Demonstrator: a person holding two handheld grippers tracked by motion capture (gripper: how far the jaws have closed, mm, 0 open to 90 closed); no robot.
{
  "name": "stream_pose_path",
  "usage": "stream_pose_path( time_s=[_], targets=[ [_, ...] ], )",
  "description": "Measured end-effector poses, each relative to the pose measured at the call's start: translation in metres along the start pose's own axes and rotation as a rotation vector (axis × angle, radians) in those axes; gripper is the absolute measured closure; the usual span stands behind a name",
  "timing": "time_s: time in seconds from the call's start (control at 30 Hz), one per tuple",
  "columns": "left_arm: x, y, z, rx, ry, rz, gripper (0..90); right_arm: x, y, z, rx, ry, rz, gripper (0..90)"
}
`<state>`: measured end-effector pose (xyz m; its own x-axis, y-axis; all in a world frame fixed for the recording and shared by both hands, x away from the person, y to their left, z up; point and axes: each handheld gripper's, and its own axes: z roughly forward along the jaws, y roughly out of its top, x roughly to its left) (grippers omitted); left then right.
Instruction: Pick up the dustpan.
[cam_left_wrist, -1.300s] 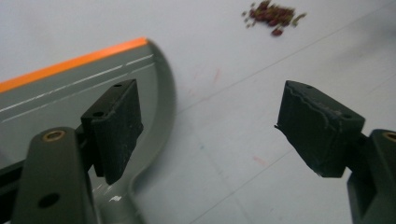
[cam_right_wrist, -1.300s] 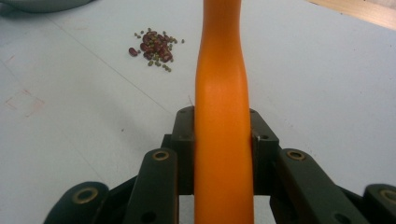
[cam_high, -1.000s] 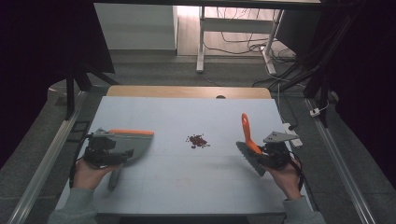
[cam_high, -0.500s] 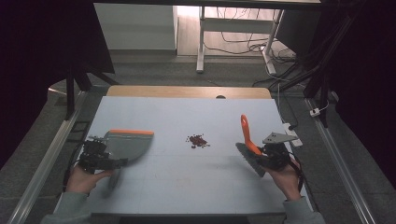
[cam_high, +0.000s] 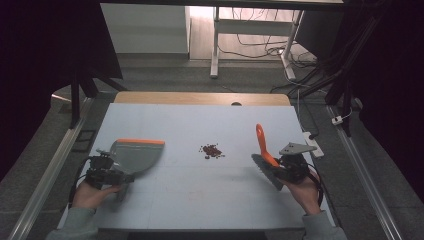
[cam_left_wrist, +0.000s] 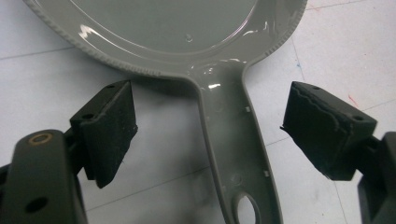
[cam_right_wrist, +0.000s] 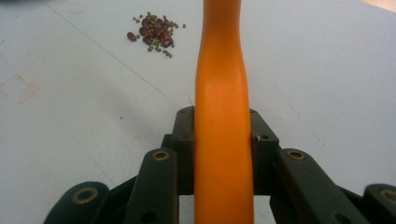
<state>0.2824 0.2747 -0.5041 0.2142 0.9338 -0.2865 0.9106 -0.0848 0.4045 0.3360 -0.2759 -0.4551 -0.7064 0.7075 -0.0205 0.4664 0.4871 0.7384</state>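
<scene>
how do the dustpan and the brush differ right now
The dustpan lies flat on the table, its handle between the open jaws of the left gripper, pads apart from it; the brush is clamped in the shut right gripper, handle tilted up. The dustpan is grey with an orange front edge; the brush has an orange handle. Both flank the beans.
</scene>
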Motion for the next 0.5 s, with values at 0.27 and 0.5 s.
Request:
stream_pose_path(
  time_s=[0.27,0.5],
  targets=[
    [-0.003,0.001,0.013,0.015,-0.023,-0.022,22.8,0.000,0.000,0.001,0.003,-0.001,-0.002,70.3],
    [0.000,0.001,0.020,0.008,-0.036,-0.057,29.6,0.000,-0.001,0.002,0.005,-0.003,-0.002,70.3]
  ],
)
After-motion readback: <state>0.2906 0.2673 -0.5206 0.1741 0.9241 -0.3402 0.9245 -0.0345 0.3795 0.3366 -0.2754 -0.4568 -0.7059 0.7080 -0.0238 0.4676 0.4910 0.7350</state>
